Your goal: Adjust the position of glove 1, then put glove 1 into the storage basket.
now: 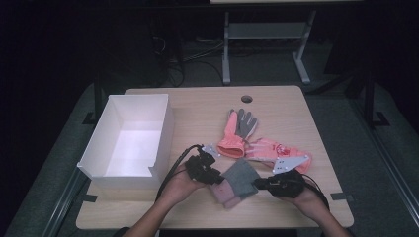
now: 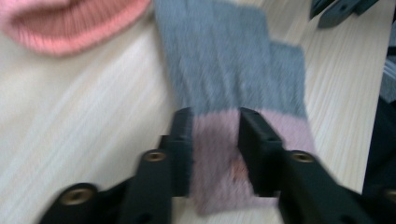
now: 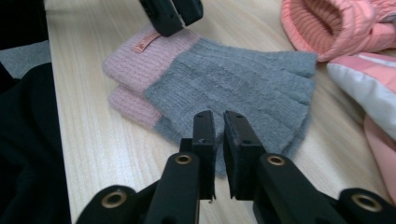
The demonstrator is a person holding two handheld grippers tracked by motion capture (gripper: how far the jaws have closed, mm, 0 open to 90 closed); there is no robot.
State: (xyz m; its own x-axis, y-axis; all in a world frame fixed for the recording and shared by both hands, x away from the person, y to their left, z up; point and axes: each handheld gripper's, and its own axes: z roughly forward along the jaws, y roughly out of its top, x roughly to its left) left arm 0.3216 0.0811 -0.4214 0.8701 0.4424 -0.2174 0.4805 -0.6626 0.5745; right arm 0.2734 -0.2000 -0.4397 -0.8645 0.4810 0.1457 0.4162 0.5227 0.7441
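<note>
So on the far left of the wooden table (image 1: 197,111) there's a white box (image 1: 129,140), open on top, sitting near the left edge. Just right of it, toward the near side, is the left gripper (image 1: 216,176), held in the person's left hand (image 1: 180,186). In the left gripper view (image 2: 215,140) its jaws stand apart, with the pink cuff of the grey glove between them; the pads sit either side of the cuff with a bit of gap, so it doesn't look like it's pinching anything. The grey glove (image 1: 238,181) lies flat in the near middle of the table, right between the two grippers, and it looks like a pair stacked one on the other, since two pink cuffs show in the right gripper view (image 3: 233,84), with the cuffs pointing at the left gripper. Then the right gripper (image 1: 258,183), in the right hand (image 1: 309,197), comes in from the right side. In its own view (image 3: 219,140) the jaws are pulled close together and clamped on the grey edge of the glove. Farther back and to the right sit the pink gloves (image 1: 247,138), one showing a grey palm, just beyond the grey glove but not touching it as far as I can tell.
</note>
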